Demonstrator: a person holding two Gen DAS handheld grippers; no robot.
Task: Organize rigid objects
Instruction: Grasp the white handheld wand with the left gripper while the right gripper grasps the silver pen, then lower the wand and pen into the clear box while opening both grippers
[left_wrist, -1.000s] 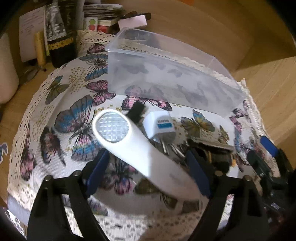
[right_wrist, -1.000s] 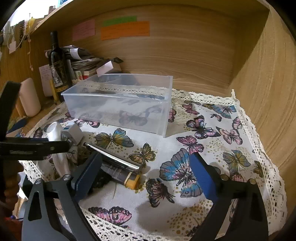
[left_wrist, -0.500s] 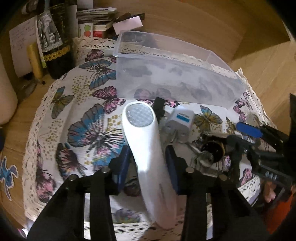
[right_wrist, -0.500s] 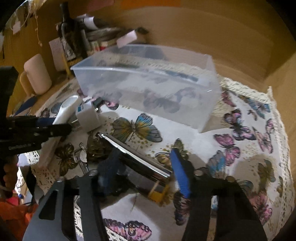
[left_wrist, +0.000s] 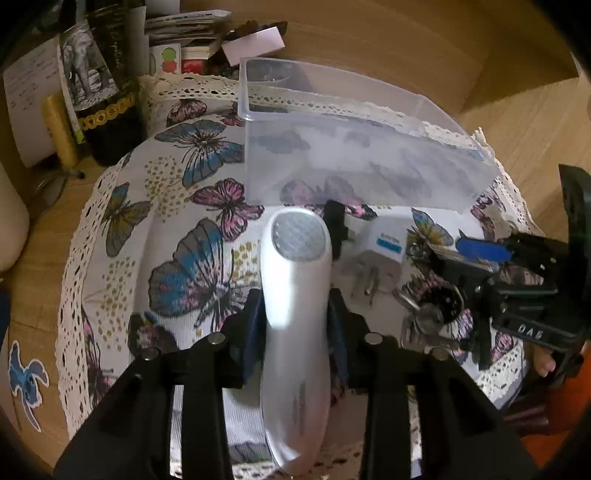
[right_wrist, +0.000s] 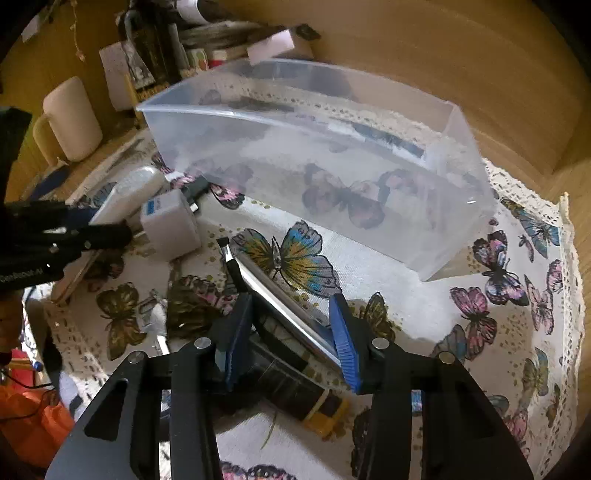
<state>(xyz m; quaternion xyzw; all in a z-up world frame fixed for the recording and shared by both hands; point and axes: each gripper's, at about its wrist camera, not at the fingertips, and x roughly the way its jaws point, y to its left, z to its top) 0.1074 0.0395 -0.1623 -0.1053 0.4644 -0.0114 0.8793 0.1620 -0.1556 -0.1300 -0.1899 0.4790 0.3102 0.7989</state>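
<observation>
My left gripper (left_wrist: 295, 310) is shut on a long white flashlight (left_wrist: 295, 295) with a gridded lens, which points toward a clear plastic bin (left_wrist: 351, 147). A white plug adapter (left_wrist: 384, 254) and a bunch of keys (left_wrist: 424, 314) lie just right of it. In the right wrist view my right gripper (right_wrist: 291, 314) straddles a shiny silver tool (right_wrist: 273, 291) lying over a dark tube with a yellow end (right_wrist: 306, 391); the blue pads sit close beside it, contact unclear. The bin (right_wrist: 314, 166) stands behind, the adapter (right_wrist: 170, 221) at left.
A butterfly-print cloth (left_wrist: 177, 229) with a lace edge covers the wooden desk. A dark bottle (left_wrist: 103, 92), books and papers crowd the back left. A cream mug (right_wrist: 70, 118) stands at left. Wooden walls (right_wrist: 443, 74) close the back and right.
My left gripper closed around the flashlight and swung it straight. My right gripper came down over the silver tool and its jaws narrowed around it.
</observation>
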